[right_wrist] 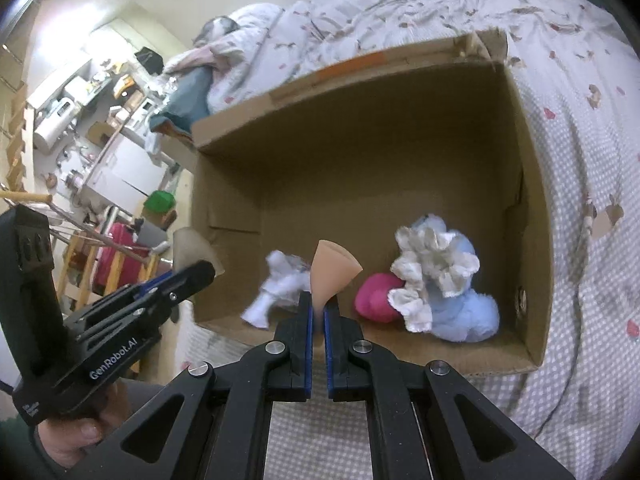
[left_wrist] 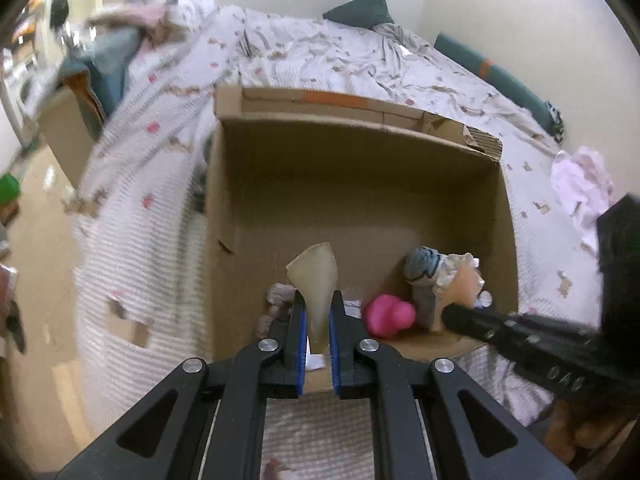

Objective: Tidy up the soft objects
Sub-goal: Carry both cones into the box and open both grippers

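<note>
An open cardboard box (left_wrist: 360, 124) (right_wrist: 536, 184) sits on the bed. In it lie a pink plush (left_wrist: 390, 314) (right_wrist: 376, 298), a light blue plush (left_wrist: 422, 268) (right_wrist: 464, 312) with a white frilly cloth (right_wrist: 432, 268) over it, and a small white cloth (right_wrist: 276, 288). My left gripper (left_wrist: 318, 296) (right_wrist: 204, 270) is shut on a beige soft pad (left_wrist: 316, 276) (right_wrist: 192, 248) at the box's near left edge. Over the near edge, my right gripper (right_wrist: 319, 298) (left_wrist: 448, 314) is shut on a peach soft pad (right_wrist: 334, 266) (left_wrist: 464, 288).
The bed's patterned white cover (left_wrist: 320, 52) (right_wrist: 580, 128) surrounds the box. A pale pink cloth (left_wrist: 580, 184) lies to the box's right. Pillows and bundled bedding (left_wrist: 132, 16) lie at the far end. Left of the bed are a cluttered floor, shelves, a green object (right_wrist: 160, 200).
</note>
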